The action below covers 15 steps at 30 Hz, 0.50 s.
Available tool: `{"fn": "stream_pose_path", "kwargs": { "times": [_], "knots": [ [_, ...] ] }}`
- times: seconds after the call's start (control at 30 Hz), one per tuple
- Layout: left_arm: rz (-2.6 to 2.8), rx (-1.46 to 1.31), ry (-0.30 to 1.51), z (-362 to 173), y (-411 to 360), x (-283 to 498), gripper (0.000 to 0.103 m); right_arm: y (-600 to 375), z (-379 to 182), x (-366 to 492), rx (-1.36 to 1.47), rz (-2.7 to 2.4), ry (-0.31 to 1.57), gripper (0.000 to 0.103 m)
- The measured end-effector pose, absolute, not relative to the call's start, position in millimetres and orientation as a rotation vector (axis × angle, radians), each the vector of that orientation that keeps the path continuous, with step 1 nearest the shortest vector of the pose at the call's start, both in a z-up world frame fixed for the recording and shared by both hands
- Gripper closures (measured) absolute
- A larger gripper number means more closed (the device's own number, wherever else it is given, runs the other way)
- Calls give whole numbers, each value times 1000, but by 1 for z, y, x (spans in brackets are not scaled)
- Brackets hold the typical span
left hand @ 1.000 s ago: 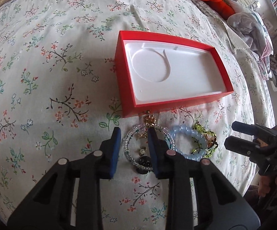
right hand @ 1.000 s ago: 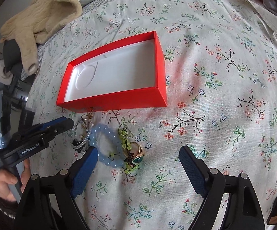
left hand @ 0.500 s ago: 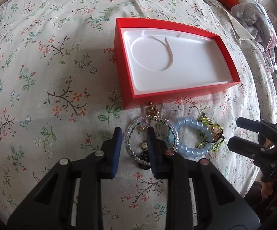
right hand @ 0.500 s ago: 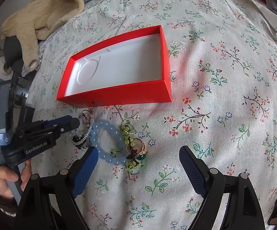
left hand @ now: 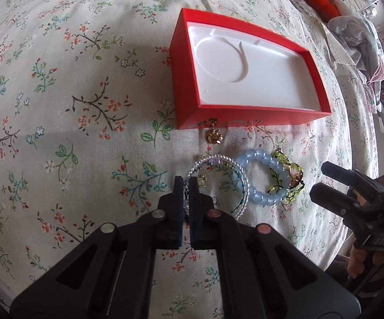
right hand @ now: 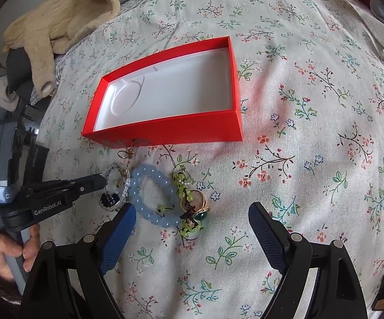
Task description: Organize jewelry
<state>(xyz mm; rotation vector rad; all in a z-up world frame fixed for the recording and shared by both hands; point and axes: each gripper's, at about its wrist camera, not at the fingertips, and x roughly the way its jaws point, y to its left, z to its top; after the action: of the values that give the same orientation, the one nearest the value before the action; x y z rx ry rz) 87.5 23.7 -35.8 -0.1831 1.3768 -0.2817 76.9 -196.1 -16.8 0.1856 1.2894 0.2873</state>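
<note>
In the left wrist view the left gripper point(left hand: 186, 186), at lower centre of the frame, has just been closing and is seen clamped on the near edge of the clear beaded bracelet point(left hand: 220, 183), which lies on the floral bedspread point(left hand: 72, 93) just beside the pale blue bead bracelet point(left hand: 261, 178) and the green bead strand point(left hand: 289, 183). The open red box point(left hand: 189, 90) with its white lining is seen above the jewelry, a small gold charm point(left hand: 214, 137) lying close to its near wall. In the right wrist view the right gripper point(right hand: 192, 228) is held wide apart at the lower edge, nothing between its pads, just below the blue bracelet and a gold ring with a green stone point(right hand: 200, 208).
</note>
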Motion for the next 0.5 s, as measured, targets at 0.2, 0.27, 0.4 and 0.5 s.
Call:
{"fn": "stream_pose_path", "kwargs": {
  "times": [0.2,0.27,0.4,0.5],
  "knots": [
    [-342,-190,1283,-4,19,76,99,-199,-14,77,183,272,1278,26],
    [-358,-187,1251,4,17,72,99,-199,-15,77,177,267,1280,32],
    [-374,-185,1192,20,15,69,99,-196,-19,79,180,273,1285,52],
    [-383,-179,1169,25,9,69,99,-194,-23,81,191,285,1298,67]
  ]
}}
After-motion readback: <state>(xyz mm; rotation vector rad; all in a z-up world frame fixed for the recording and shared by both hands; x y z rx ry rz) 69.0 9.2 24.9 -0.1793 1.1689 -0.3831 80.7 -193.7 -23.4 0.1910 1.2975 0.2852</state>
